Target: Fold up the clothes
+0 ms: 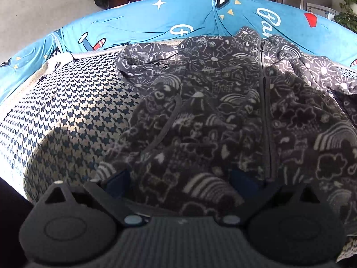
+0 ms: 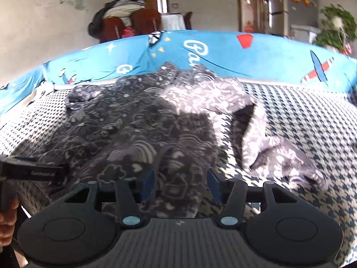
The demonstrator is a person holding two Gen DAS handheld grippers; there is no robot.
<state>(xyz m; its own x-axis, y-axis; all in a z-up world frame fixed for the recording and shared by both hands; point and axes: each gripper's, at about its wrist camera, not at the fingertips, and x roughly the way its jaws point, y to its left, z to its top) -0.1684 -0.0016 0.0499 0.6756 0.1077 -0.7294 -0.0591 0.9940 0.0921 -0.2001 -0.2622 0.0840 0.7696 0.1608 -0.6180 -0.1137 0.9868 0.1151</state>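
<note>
While my right tongs [image 2: 180, 185] stand about half open, the hem of the grey doodle-print fleece jacket [image 2: 133, 129] lies between the blue pads without being pinched, so I hold nothing there. My left tongs [image 1: 178, 179] are spread wide over the jacket's lower edge, low in the left wrist view, pads apart from the cloth on either side, also holding nothing. The jacket lies front up on the houndstooth cover [image 1: 67, 116], zip [image 1: 265, 111] running up the middle of the frame toward the collar, which rests against the blue cartoon-print bolster [image 1: 138, 22] along the top.

I judge this the start of a fold: the garment is laid out, both tongs sit at the bottom hem. Next I would need to close each on the hem and carry it up toward the collar, or first tuck the sleeve [image 2: 279, 151] lying loose at right in the right wrist view.

That sleeve is blurred, its cuff hard to read. The jacket's right side runs out of the left view, and the hem nearest me is hidden beneath the tong bodies.
</note>
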